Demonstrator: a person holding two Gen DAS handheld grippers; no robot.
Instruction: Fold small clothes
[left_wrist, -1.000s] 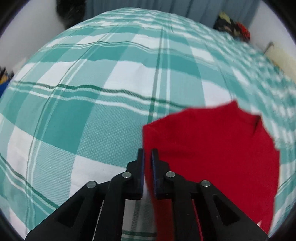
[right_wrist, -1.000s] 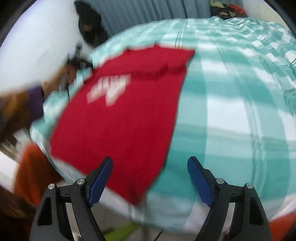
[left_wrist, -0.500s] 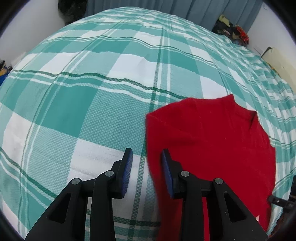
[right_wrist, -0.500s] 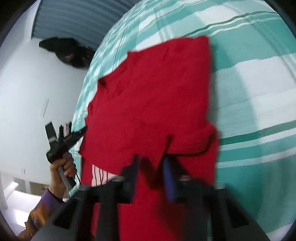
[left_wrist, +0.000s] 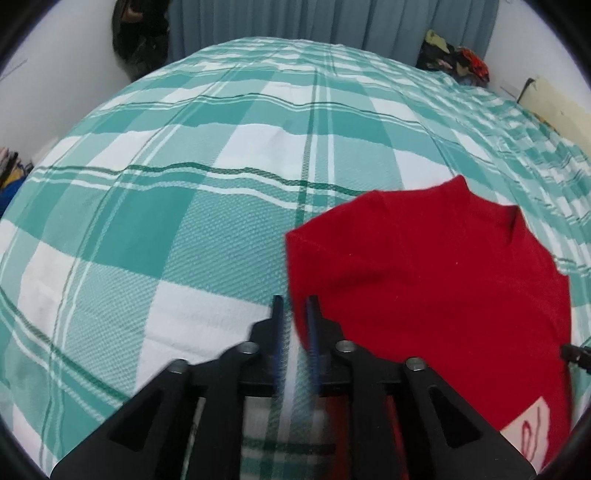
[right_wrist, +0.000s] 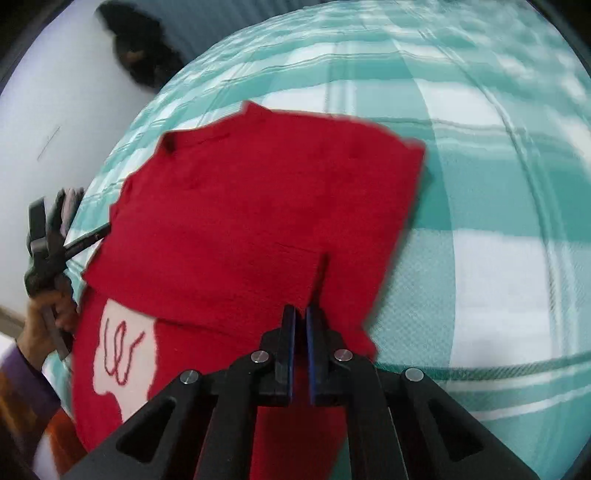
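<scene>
One red knit shirt (right_wrist: 258, 206), folded, on woven green-and-white checked bedsheet (left_wrist: 177, 229)

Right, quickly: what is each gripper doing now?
Left gripper: open, jaws just opened, nothing between them.
Right gripper: jaws just closed, shut on the red shirt.
</scene>
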